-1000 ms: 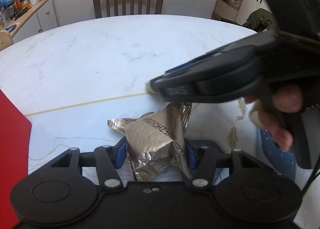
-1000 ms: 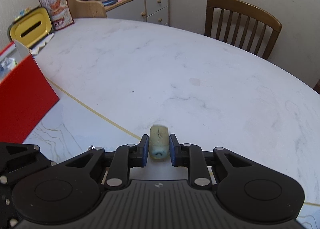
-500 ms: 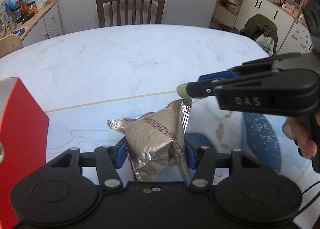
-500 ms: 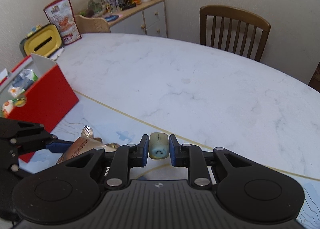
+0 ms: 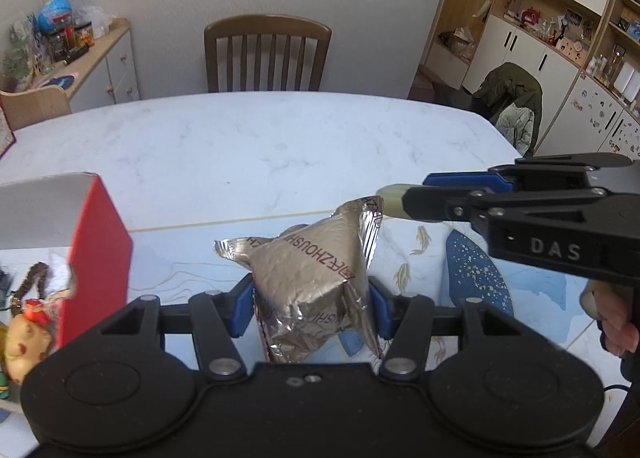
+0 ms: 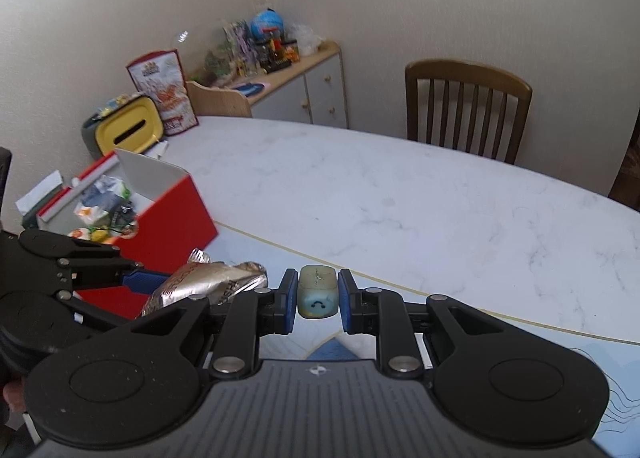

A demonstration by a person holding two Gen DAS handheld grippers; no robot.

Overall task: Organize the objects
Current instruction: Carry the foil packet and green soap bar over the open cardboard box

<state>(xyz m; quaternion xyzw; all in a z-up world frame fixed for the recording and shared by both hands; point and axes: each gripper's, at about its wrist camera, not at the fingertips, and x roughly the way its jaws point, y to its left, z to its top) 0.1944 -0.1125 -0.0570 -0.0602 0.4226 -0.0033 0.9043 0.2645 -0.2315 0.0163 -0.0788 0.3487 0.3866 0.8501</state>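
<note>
Table (image 6: 400, 218) far half bare | left gripper (image 5: 310, 308) clamps foil packet (image 5: 312, 278) | right gripper (image 6: 318, 302) clamps eraser (image 6: 317, 292)

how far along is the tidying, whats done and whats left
Done: the red box already holds several small packets. In hand: the left gripper is shut on the foil packet, the right gripper on the small pale block. Left: both still need dropping into the box.

Both wrist views look down across the table (image 5: 280, 146), sharing the red box (image 6: 176, 218).
</note>
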